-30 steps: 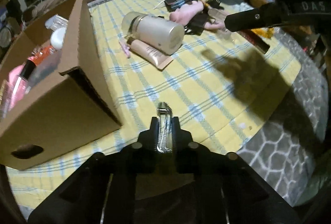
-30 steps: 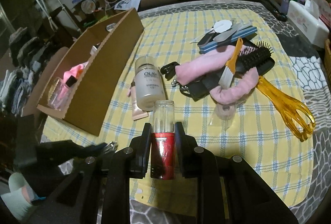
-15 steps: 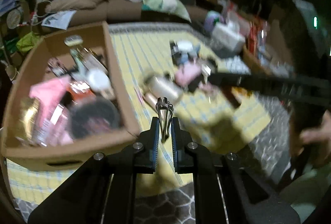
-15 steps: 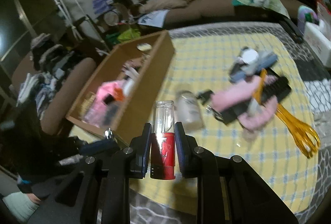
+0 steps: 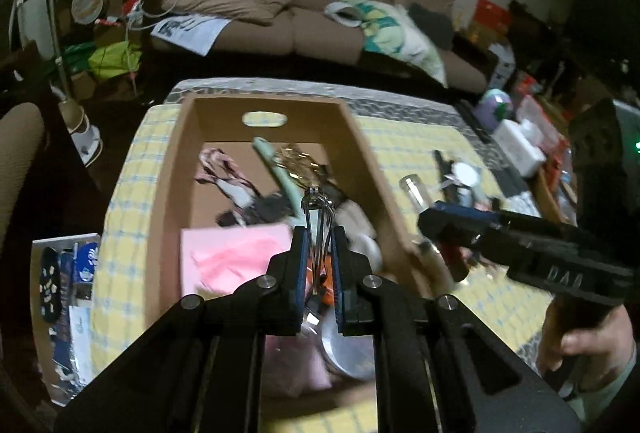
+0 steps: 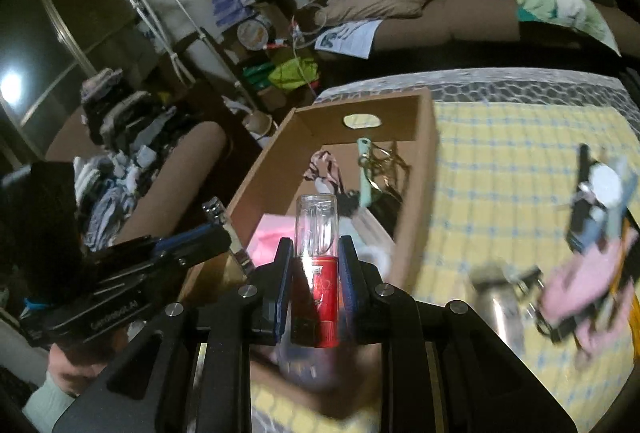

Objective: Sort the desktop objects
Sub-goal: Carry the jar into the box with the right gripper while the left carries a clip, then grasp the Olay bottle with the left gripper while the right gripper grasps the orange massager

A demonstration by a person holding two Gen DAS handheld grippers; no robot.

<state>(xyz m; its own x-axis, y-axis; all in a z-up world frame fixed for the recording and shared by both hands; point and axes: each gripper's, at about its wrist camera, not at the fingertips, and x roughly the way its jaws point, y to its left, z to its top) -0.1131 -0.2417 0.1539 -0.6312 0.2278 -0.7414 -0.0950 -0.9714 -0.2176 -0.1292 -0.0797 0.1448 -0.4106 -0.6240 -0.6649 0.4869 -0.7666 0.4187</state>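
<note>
Over the cardboard box (image 5: pixel 368 169), where a second ago I was above the tabletop, my left gripper (image 5: pixel 319 229) clamps nail clippers (image 5: pixel 318 209) and my right gripper (image 6: pixel 314 261) a red bottle (image 6: pixel 316 269), both ready to drop.

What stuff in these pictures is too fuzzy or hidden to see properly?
- Left wrist view: the near end of the cardboard box is hidden behind the left tongs.
- Right wrist view: the pink pile on the yellow cloth is motion-blurred.
- Right wrist view: the label on the red bottle in the right tongs is unreadable from glare.
</note>
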